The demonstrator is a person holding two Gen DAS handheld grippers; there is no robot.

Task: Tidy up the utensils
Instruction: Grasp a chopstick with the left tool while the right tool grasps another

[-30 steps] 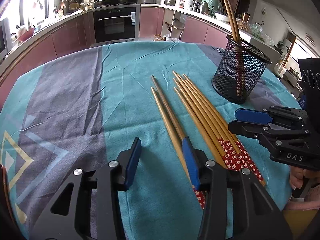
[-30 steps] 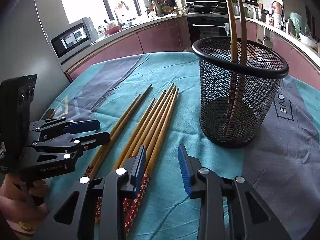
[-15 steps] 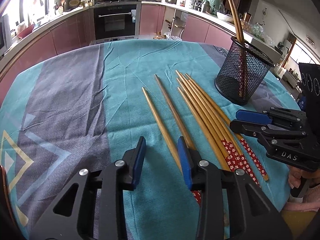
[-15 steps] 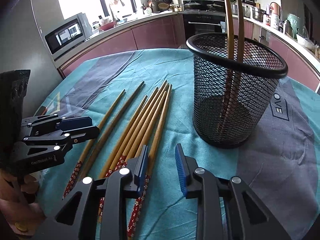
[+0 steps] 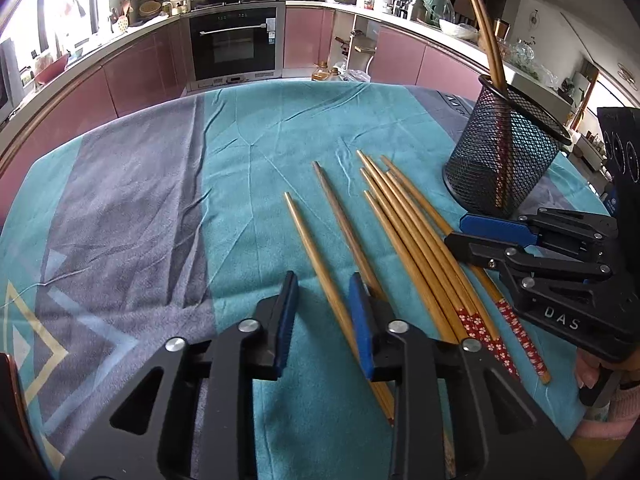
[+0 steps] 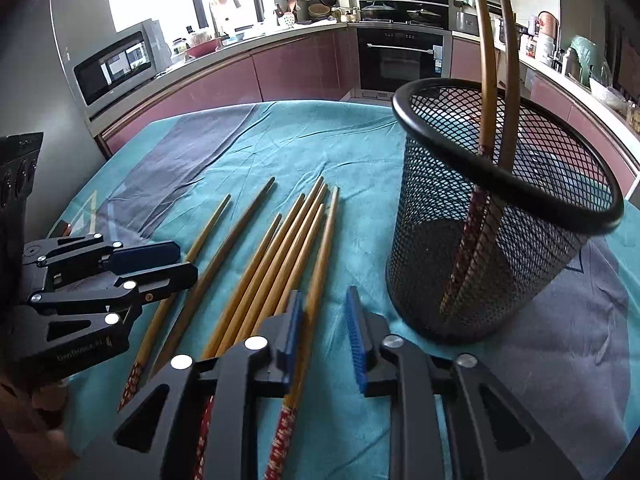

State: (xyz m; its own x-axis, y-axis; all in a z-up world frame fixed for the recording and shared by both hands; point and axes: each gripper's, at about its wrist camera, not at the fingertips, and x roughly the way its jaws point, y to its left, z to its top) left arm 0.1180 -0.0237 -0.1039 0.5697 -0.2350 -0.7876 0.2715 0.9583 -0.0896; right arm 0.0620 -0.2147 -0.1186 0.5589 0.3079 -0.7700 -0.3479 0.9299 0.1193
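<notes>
While both claws sit low over the table, the scene reads so:

Chopsticks: seven lie loose on the cloth. One pale chopstick runs between the left claw's fingers; a darker one passes just under that claw's right finger. A bundle of five lies to the right.
Cup: a black mesh cup stands far right, upright, with two chopsticks leaning inside.
Left claw: spread, straddling the pale chopstick; touching it or not, I cannot tell.
Right claw: spread, holding nothing; its left finger lies over the bundle's rightmost chopstick.
Surface: a teal and grey tablecloth, wrinkled.
Room: a kitchen with pink cabinets and a built-in oven at the far side.
</notes>
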